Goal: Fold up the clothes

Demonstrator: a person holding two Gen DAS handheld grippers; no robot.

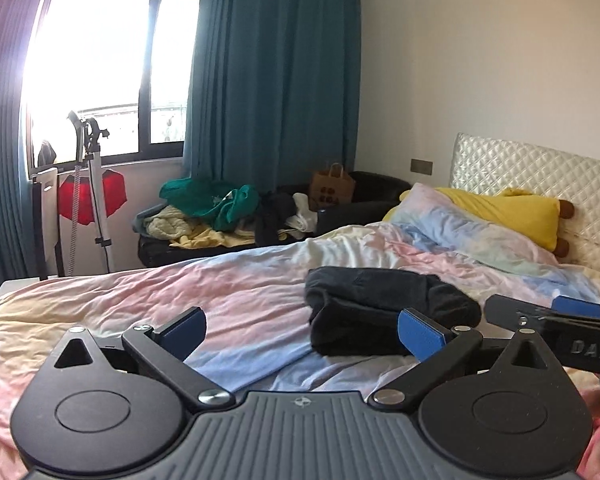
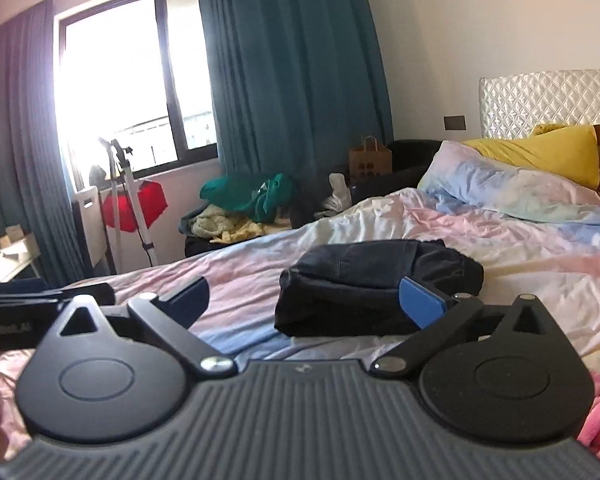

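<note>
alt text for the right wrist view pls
Open right gripper, holding nothing, points at folded dark trousers lying on a pastel bed. Behind are a clothes pile, teal curtain and bright window.

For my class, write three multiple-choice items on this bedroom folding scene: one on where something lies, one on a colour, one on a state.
1. Where does the dark folded garment lie?
A. on the bed cover
B. on the floor
C. on the windowsill

2. What colour is the pillow against the headboard?
A. red
B. yellow
C. grey

3. How do the left gripper and right gripper stand?
A. both shut on the garment
B. one open, one shut
C. both open, holding nothing

Answers:
1 A: it rests on the pastel bed cover.
2 B: the pillow is plainly yellow.
3 C: blue pads stand wide apart in both views, clear of the cloth.
</note>
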